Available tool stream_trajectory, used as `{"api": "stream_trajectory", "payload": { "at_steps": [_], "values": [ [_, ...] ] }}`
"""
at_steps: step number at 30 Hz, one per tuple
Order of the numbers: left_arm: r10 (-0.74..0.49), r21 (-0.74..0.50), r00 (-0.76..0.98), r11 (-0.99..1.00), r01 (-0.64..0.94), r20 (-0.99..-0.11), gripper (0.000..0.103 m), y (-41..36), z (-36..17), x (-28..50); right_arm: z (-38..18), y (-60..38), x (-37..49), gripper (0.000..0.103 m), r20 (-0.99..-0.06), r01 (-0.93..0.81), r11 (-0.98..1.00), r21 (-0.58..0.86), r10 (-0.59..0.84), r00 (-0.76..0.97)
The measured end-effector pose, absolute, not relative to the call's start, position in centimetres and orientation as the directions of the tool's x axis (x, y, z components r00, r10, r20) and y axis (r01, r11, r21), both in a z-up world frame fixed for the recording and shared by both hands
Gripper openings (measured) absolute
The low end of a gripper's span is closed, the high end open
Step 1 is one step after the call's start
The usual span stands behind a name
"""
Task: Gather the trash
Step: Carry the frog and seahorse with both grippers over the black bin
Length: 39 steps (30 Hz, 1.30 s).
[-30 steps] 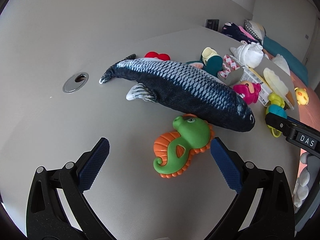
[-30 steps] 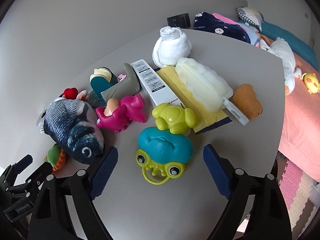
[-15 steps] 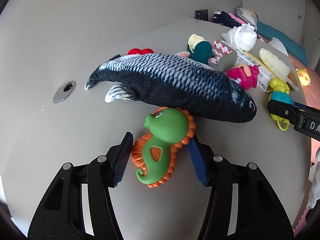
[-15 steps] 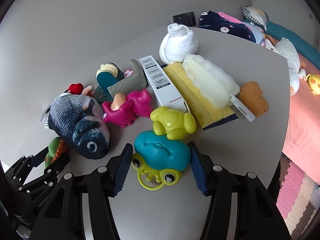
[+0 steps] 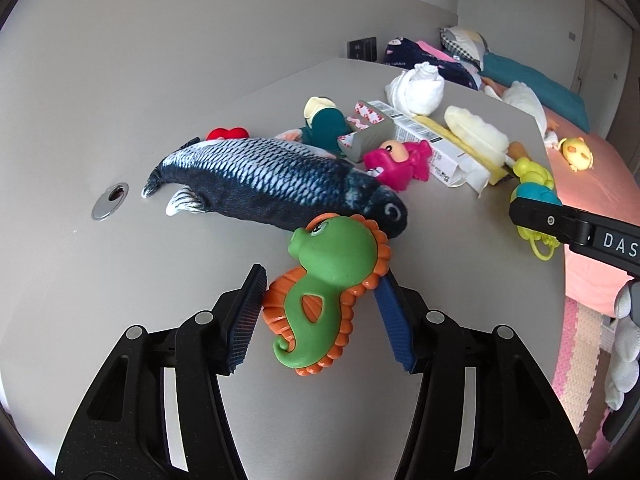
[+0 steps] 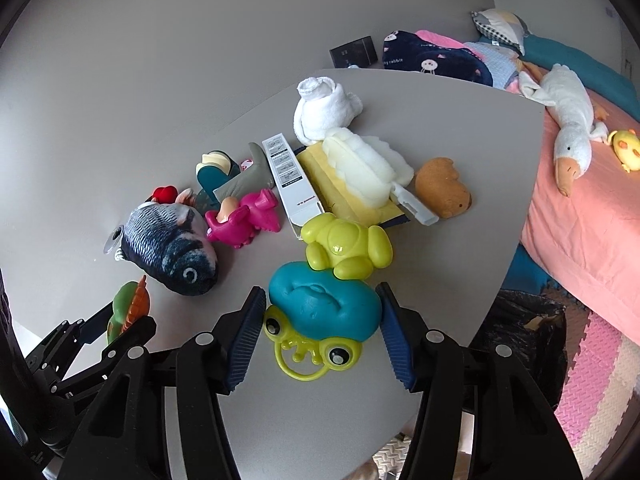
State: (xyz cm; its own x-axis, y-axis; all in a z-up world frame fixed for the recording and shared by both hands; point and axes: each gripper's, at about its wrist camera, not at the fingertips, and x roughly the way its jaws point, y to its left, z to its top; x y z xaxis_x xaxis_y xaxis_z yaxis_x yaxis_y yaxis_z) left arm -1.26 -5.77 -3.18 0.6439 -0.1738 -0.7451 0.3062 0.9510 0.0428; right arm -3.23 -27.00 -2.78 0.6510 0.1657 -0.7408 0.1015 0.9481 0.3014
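The left tongs point(image 5: 322, 316) pinched the seahorse point(image 5: 332, 288), raised just off the surface point(image 5: 120, 300) beside the fish point(image 5: 272, 180). The right tongs point(image 6: 322, 332) pressed both pads against the frog point(image 6: 324, 312) near the surface's edge, with a black bag point(image 6: 528, 344) below.

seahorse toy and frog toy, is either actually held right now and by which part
The left hand-held gripper clamps the seahorse toy across its body; the right hand-held gripper clamps the frog toy across its blue back.
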Motion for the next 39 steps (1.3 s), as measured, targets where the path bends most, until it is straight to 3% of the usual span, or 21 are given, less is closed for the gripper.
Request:
{"api": "stream_trajectory", "payload": {
  "at_steps": [21, 39],
  "values": [
    [-0.363, -0.033, 0.522, 0.843, 0.537, -0.772, 0.055, -20.9, -2.1, -2.5, -1.3, -40.3, -9.0, 0.058, -0.726, 0.322, 0.914, 0.245, -0.047, 0.686],
    [-0.49, -0.058, 0.352, 0.643, 0.763, -0.798, 0.055, -36.7, -3.5, -4.6, -3.4, -53.8, -13.8, 0.058, -0.757, 0.581, 0.785, 0.217, -0.241, 0.608]
  ]
}}
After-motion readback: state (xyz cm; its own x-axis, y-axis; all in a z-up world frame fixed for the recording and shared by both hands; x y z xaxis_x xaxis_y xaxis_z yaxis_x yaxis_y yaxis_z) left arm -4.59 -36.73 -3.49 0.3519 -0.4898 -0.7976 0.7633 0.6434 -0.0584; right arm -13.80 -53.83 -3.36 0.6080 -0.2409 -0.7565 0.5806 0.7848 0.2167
